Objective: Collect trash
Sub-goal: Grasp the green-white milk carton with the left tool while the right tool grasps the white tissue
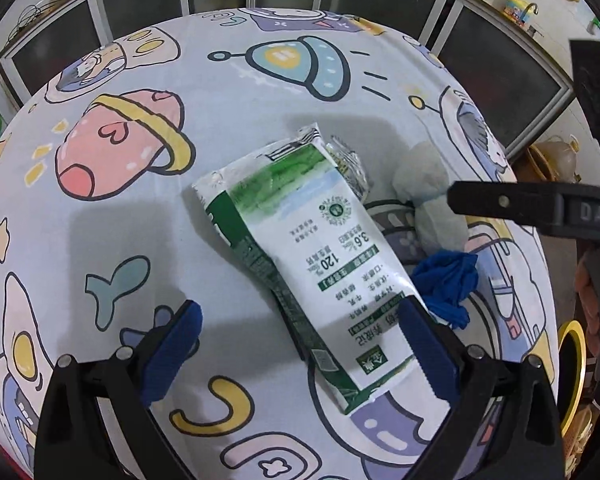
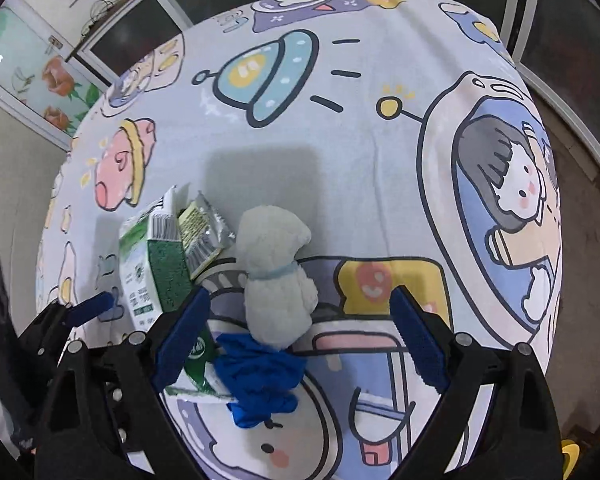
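Tools both spread wide and empty: left tool (image 1: 300, 354) astride the milk carton (image 1: 300, 248), right tool (image 2: 300, 344) over the blue glove (image 2: 256, 376).

Worktop (image 2: 364, 160) bare on far and right sides. Milk carton (image 1: 312, 248), foil wrapper (image 2: 204, 232), plush toy (image 2: 276, 276) and blue glove (image 2: 256, 376) crowd together near centre, touching, no gap between.

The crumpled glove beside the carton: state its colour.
The crumpled glove is dark blue, clearest in the right wrist view, lying next to the milk carton.

Both wrist views close above table (image 1: 260, 128), angled down; share milk carton (image 1: 312, 248).
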Action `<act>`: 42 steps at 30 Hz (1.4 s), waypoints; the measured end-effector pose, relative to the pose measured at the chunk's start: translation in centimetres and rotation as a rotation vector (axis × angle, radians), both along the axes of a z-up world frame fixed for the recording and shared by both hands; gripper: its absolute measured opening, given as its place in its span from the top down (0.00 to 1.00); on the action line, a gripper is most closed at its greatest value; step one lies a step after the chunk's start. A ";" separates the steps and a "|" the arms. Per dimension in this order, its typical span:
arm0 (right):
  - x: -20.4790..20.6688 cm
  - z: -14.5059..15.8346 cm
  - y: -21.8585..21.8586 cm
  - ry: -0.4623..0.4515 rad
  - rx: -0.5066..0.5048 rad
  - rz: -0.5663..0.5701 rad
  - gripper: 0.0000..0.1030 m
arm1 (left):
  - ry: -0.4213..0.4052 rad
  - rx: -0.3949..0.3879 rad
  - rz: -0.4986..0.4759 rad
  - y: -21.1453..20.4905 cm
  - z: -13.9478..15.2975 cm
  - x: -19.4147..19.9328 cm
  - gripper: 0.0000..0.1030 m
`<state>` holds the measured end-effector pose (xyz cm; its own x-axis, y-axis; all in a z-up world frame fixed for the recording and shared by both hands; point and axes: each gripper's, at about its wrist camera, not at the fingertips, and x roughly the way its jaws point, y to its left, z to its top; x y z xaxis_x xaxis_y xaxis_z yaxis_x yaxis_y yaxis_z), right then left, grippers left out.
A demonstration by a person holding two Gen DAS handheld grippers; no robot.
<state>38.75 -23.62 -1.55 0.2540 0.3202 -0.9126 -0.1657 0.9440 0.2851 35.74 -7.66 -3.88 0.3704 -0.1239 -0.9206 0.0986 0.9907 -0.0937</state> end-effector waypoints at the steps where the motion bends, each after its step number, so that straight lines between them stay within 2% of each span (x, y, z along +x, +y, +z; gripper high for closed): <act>1: 0.1 -0.1 0.2 0.005 -0.006 0.005 0.15 | 0.000 0.003 -0.003 0.0 0.0 0.0 0.08; 6: 1.0 -1.2 0.8 0.035 -0.019 0.000 0.19 | 0.014 -0.002 0.005 0.0 -0.7 0.4 0.07; 9: 1.2 -1.5 1.0 0.046 -0.005 0.006 0.19 | 0.002 -0.062 0.032 0.6 -0.3 -0.3 0.07; 15: 1.6 -1.5 1.1 0.047 0.013 0.000 0.19 | 0.001 -0.149 -0.003 -0.1 0.5 -0.3 0.07; 18: 1.8 -1.6 1.3 0.056 -0.002 0.002 0.19 | 0.014 -0.064 -0.007 -1.1 -0.2 0.2 0.07; 24: 2.1 -2.3 1.7 0.069 -0.005 -0.005 0.25 | 0.079 -0.118 0.030 -1.0 -2.3 1.5 0.07; 25: 2.1 -2.3 1.7 0.069 -0.004 -0.010 0.26 | 0.072 -0.125 0.031 -0.9 -2.4 1.3 0.07; 26: 2.1 -2.4 1.7 0.067 -0.006 -0.009 0.32 | 0.069 -0.132 0.032 -0.7 -2.3 1.3 0.11; 27: 2.1 -2.3 1.7 0.061 -0.010 -0.008 0.40 | 0.066 -0.148 0.035 -0.6 -2.2 1.2 0.20; 28: 2.1 -2.3 1.6 0.057 -0.008 -0.011 0.45 | 0.069 -0.181 0.034 -0.3 -2.1 1.1 0.22; 29: 2.1 -2.3 1.5 0.059 0.010 -0.011 0.61 | 0.070 -0.191 0.042 0.0 -1.9 0.9 0.24; 30: 2.1 -2.2 1.5 0.064 0.042 -0.006 0.67 | 0.066 -0.189 0.044 0.1 -1.8 0.7 0.26; 36: 1.4 -1.7 1.8 0.035 0.026 -0.010 0.73 | 0.062 -0.228 0.036 1.8 -0.9 -0.8 0.36; 42: 0.3 0.2 0.9 -0.004 0.081 -0.040 0.73 | 0.037 -0.271 0.045 4.7 0.8 -3.2 0.38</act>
